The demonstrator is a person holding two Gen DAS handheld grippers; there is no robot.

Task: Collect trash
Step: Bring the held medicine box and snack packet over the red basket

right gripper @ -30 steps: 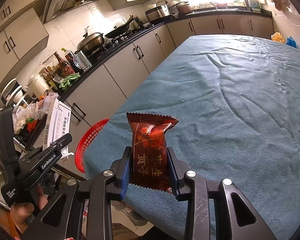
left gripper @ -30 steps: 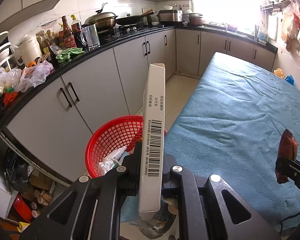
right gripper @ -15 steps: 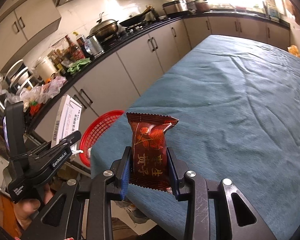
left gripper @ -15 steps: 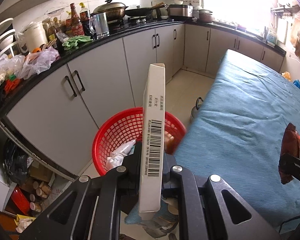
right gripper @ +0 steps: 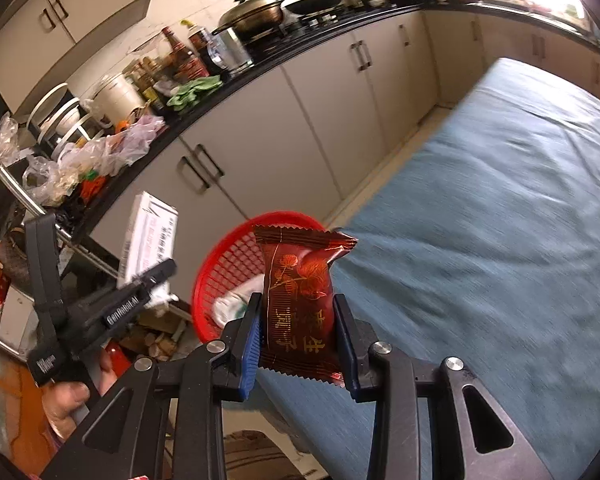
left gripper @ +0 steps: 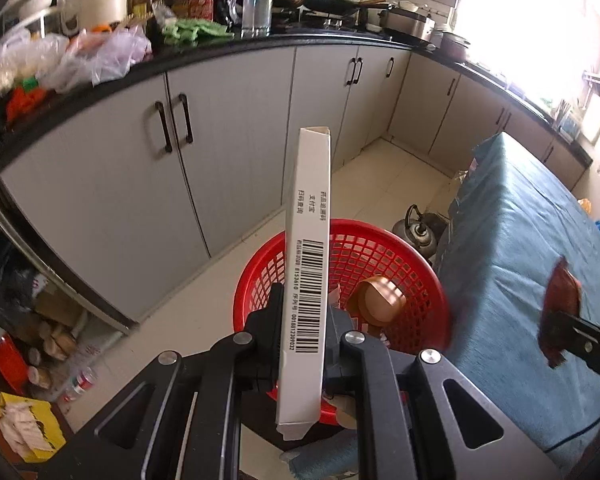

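Basket [left gripper: 380, 280] of red mesh stands on the floor directly below and ahead of the left gripper [left gripper: 304, 320], whose jaws pinch the white box [left gripper: 308, 248] upright, long axis vertical. Right gripper [right gripper: 296, 336] pinches the red snack packet [right gripper: 300, 300] over the table edge, farther from the basket.

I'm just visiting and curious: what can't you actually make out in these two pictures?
- Left wrist view: much of the red plastic basket's contents, hidden behind the white cardboard box.
- Right wrist view: the blue tablecloth, motion-blurred.
- Right wrist view: the dark red snack wrapper's sides, covered by the right gripper.
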